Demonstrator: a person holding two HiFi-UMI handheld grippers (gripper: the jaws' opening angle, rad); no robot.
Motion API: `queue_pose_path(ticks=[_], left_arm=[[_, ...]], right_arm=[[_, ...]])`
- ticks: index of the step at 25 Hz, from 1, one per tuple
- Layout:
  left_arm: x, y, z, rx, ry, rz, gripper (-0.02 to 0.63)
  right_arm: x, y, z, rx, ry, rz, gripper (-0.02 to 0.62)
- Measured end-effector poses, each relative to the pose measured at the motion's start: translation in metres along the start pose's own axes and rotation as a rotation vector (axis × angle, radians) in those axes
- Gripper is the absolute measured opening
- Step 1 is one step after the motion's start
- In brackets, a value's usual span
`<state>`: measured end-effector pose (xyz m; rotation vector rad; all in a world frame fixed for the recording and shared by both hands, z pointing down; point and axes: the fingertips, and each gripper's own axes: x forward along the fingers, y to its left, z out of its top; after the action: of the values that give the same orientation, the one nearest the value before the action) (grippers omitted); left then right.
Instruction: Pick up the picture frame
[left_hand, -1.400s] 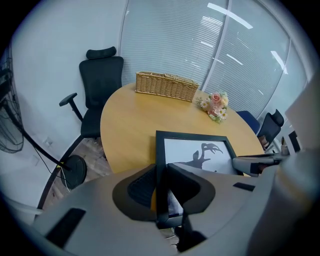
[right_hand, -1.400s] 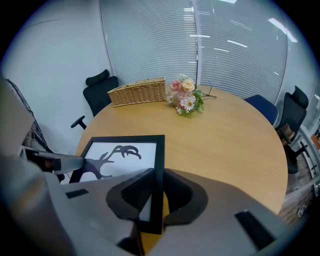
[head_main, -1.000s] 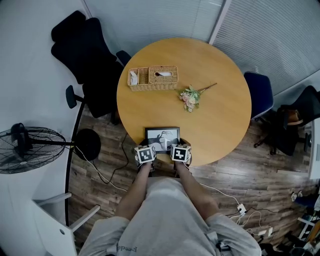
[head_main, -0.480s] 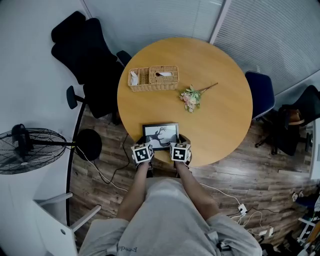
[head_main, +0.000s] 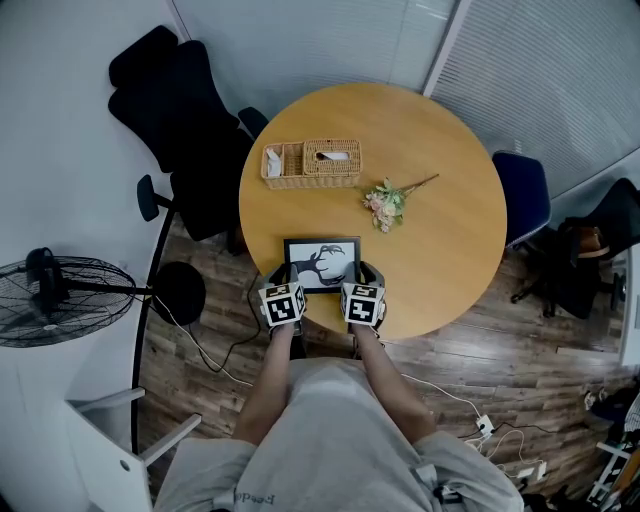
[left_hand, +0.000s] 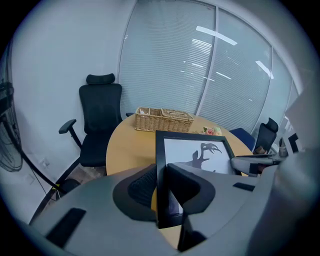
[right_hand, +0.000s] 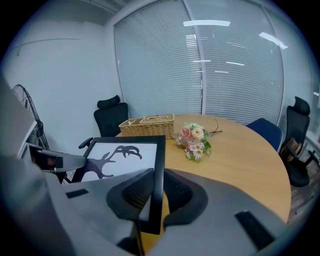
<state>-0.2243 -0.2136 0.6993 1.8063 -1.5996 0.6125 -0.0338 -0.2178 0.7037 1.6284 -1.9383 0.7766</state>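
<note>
The picture frame (head_main: 321, 263) is black with a white print of a dark branching shape, held above the near edge of the round wooden table (head_main: 430, 230). My left gripper (head_main: 283, 292) is shut on the frame's left border (left_hand: 161, 165), near its bottom corner. On the right border (right_hand: 158, 170) my right gripper (head_main: 360, 291) is shut in the same way. Both gripper views show the frame (left_hand: 195, 155) tilted up off the tabletop, with each jaw pair clamped across the black edge (right_hand: 120, 155).
A wicker basket (head_main: 311, 162) stands at the table's far left, and a small flower bouquet (head_main: 388, 202) lies mid-table. A black office chair (head_main: 185, 110) stands left of the table, a fan (head_main: 55, 295) further left, blue chairs (head_main: 520, 195) to the right. Cables run across the floor.
Both grippers have risen with the frame, lifting it off the table; it now sits slightly farther in over the tabletop and tilted up.
</note>
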Motion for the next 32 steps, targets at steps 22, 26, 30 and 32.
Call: queue_pose_path(ticks=[22, 26, 30, 32], left_arm=[[-0.07, -0.028, 0.154, 0.069, -0.363, -0.066, 0.084], [-0.089, -0.033, 0.18, 0.074, -0.427, -0.081, 0.084], [-0.107, -0.039, 0.201, 0.105, -0.481, -0.087, 0.084], [-0.116, -0.043, 0.211, 0.122, -0.504, -0.089, 0.084]], right_arm=[[-0.065, 0.003, 0.158, -0.044, -0.374, 0.051, 0.069], [-0.085, 0.006, 0.186, -0.076, -0.444, 0.068, 0.069], [-0.103, 0.008, 0.209, -0.085, -0.504, 0.073, 0.069], [-0.112, 0.008, 0.218, -0.084, -0.531, 0.078, 0.069]])
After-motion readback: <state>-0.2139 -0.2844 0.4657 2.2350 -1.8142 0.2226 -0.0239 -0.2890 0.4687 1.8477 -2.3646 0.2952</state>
